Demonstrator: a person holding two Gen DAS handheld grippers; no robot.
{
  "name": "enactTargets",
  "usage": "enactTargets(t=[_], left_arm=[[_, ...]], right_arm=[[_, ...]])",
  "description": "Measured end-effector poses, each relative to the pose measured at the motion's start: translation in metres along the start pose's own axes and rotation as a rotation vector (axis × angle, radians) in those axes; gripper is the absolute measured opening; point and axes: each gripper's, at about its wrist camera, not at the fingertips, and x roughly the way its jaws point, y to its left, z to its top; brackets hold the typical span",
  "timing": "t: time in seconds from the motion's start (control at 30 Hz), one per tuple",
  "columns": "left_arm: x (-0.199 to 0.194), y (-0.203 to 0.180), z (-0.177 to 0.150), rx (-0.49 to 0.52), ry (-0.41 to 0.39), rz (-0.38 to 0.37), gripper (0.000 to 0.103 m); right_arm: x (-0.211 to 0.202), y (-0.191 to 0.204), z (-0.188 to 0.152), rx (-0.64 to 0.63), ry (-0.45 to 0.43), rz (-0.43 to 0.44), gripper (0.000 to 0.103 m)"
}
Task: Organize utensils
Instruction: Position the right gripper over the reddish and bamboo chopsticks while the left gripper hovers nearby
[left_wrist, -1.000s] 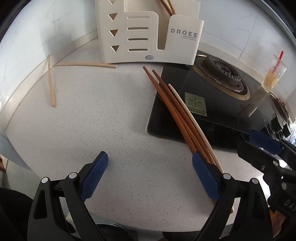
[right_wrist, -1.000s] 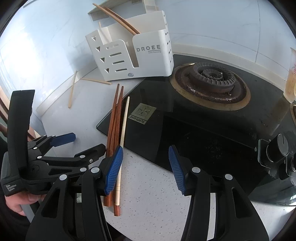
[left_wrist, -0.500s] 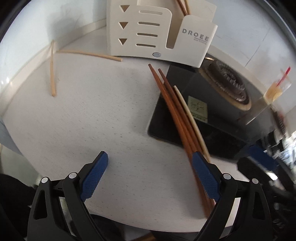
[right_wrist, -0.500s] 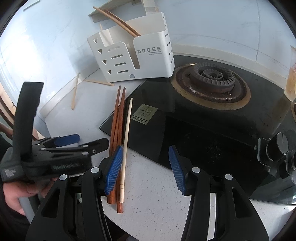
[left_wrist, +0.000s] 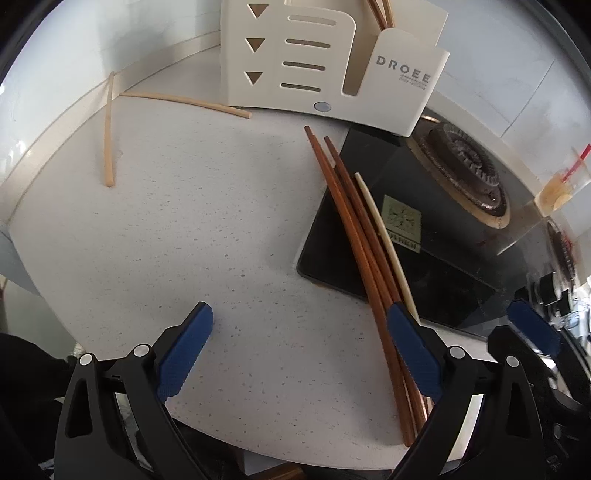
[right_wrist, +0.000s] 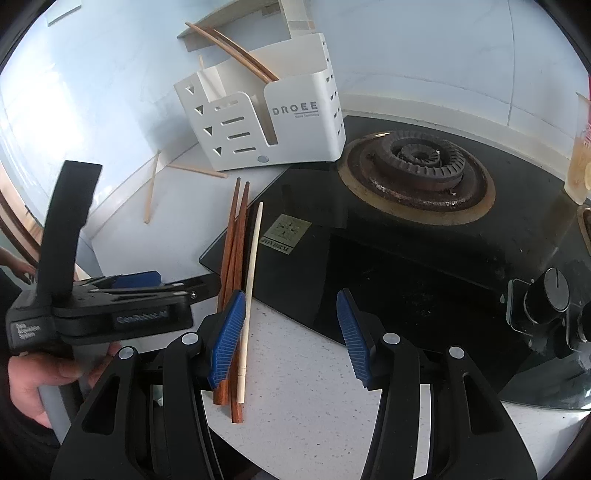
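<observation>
White plastic makes the utensil holder (right_wrist: 266, 125), and on its front wall the grey letters "DROEE" can be read, with a smaller line below that is too small to read. It stands at the back of the speckled tabletop (left_wrist: 192, 236), just beside the black glass stove (right_wrist: 424, 266). Two brown chopsticks lean inside its back compartment. On the corner of the stove there is a pale square sticker (right_wrist: 290, 232) with an emblem and a word like "JOYBRM". The side of the left gripper carries small white writing, but it is blurred.

Two brown chopsticks (left_wrist: 354, 236) and one pale chopstick (left_wrist: 380, 225) lie together, partly on the tabletop and partly across the corner of the stove. Two more pale chopsticks (left_wrist: 108, 133) lie apart near the wall, left of the holder.

The left gripper (left_wrist: 299, 358) is held in a hand (right_wrist: 40, 384) and points steeply down, its jaws wide apart, the right pad over the brown chopsticks. The right gripper (right_wrist: 291, 332) also tilts down, jaws apart with nothing between them, its left pad just beside the pale chopstick
</observation>
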Motion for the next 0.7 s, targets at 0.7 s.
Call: enactTargets(t=[0.7], left_arm=[[0.01,-0.016,0.008,0.02,0.051,0.135,0.092]], right_arm=[[-0.008,-0.006,-0.001,0.002,-0.021,0.017,0.051]])
